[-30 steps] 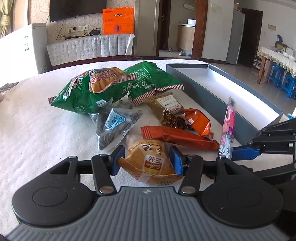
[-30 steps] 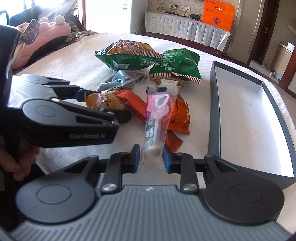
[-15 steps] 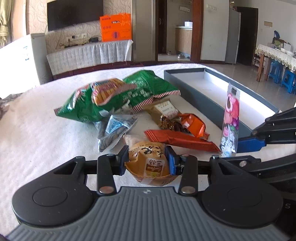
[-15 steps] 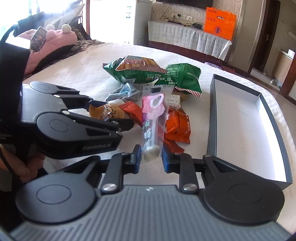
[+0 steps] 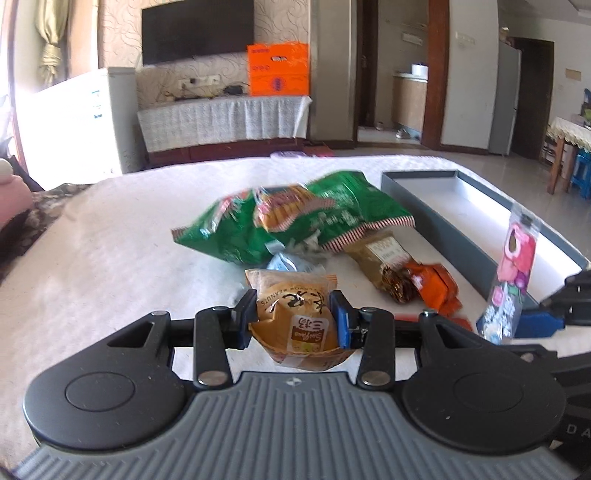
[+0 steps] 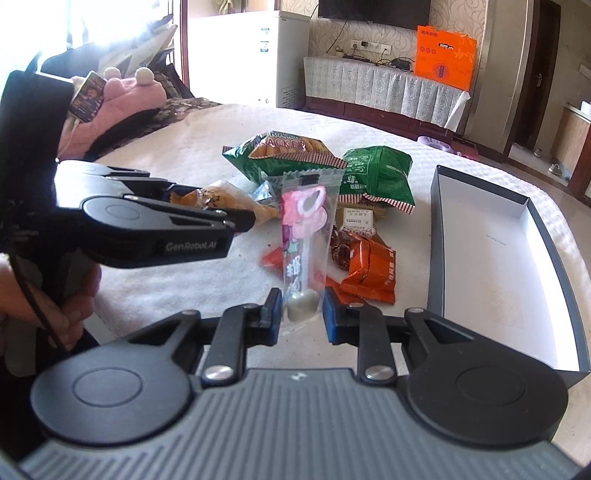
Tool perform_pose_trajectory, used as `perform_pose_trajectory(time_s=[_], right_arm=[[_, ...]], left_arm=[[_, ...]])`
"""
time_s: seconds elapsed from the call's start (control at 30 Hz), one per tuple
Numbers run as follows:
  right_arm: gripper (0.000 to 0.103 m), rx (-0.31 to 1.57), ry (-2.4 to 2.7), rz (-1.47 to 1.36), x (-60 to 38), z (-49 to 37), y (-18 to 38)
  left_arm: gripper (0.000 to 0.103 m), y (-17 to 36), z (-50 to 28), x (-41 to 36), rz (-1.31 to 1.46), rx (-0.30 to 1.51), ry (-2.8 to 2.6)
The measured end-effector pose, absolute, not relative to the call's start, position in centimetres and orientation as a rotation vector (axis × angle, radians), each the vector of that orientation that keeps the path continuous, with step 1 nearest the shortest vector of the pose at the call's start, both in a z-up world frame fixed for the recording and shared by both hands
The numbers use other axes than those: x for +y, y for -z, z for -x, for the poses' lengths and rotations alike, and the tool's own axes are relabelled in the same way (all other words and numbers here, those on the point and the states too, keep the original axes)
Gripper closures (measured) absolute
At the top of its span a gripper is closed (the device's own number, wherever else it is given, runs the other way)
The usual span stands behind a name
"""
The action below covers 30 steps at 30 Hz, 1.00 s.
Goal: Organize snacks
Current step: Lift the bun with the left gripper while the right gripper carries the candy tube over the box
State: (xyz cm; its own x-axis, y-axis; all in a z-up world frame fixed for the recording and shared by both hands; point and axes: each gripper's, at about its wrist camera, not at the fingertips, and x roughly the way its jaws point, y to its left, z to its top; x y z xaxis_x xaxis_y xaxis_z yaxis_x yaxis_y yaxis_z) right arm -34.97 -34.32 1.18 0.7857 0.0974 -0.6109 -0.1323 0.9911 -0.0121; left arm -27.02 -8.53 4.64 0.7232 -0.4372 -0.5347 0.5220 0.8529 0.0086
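A black television (image 5: 197, 29) hangs on the patterned wall. Under it stands a long cabinet with a white lace cover (image 5: 225, 120), and an orange box (image 5: 277, 69) stands on the cabinet, leaning against the wall. A white freezer (image 5: 86, 122) is beside the cabinet, near the bright window. A pink plush toy (image 6: 118, 101) lies at the edge of the white tablecloth (image 5: 110, 258). Blue stools (image 5: 581, 170) stand far behind, under another table.

Your green cracker bags (image 5: 291, 225) are smeared by motion blur in the left wrist view, their print unreadable. The long red packet (image 5: 406, 316) hides almost wholly behind your left gripper's linkage. At the right edge, the grey box (image 5: 458, 225) is cut off, and the clear bag (image 5: 288, 263) lies mostly covered
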Motion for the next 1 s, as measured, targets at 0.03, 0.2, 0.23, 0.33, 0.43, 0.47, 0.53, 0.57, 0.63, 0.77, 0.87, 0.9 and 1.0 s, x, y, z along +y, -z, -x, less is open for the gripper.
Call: perform_pose_trajectory(time_s=[0.03,0.2,0.23,0.33,0.43,0.47,0.53,0.57,0.63,0.77,0.87,0.9,1.0], right_arm=[[0.077,0.652,-0.131,0.045,-34.4,34.9,-1.3],[0.077,0.655,-0.170,0.027,-34.3,34.1,-1.9],[0.077,0.661,-0.179,0.032,-34.2,33.9,-1.9],[0.077,0.669,-0.197,0.059,-34.1,33.0,-2.3],[0.077,0.662,-0.202,0.080,-34.3,32.2,-2.8],[0.077,0.657,-0.202,0.079,-34.4,32.0,-2.9],[0.077,0.646,-0.201,0.064,-34.8,32.0,-2.8],[0.077,0.645,-0.200,0.055,-35.1,32.0,-2.6],[0.077,0.649,-0.197,0.041,-35.5,32.2,-2.1],[0.077,0.633,-0.205,0.045,-35.5,32.3,-2.5],[0.077,0.628,-0.215,0.059,-35.1,32.2,-2.5],[0.077,0.628,-0.218,0.065,-35.0,32.1,-2.5],[0.077,0.618,-0.222,0.065,-35.1,32.3,-2.8]], left_arm=[[0.056,-4.8,26.9,-8.4,-0.155,0.546,0.532],[0.056,-5.2,26.8,-8.6,-0.156,0.537,0.521],[0.056,-5.2,26.9,-8.7,-0.162,0.530,0.521],[0.056,-5.4,26.8,-8.7,-0.162,0.519,0.519],[0.056,-5.6,26.7,-8.7,-0.161,0.514,0.515],[0.056,-5.7,26.7,-8.8,-0.161,0.510,0.513],[0.056,-6.0,26.8,-9.0,-0.163,0.499,0.509],[0.056,-6.0,26.8,-9.1,-0.163,0.495,0.509],[0.056,-6.3,26.8,-9.4,-0.163,0.487,0.516],[0.056,-6.9,26.4,-10.1,-0.170,0.466,0.517],[0.056,-7.1,26.1,-10.5,-0.168,0.468,0.516],[0.056,-7.1,26.0,-10.5,-0.167,0.467,0.515],[0.056,-7.5,25.8,-10.7,-0.164,0.457,0.522]])
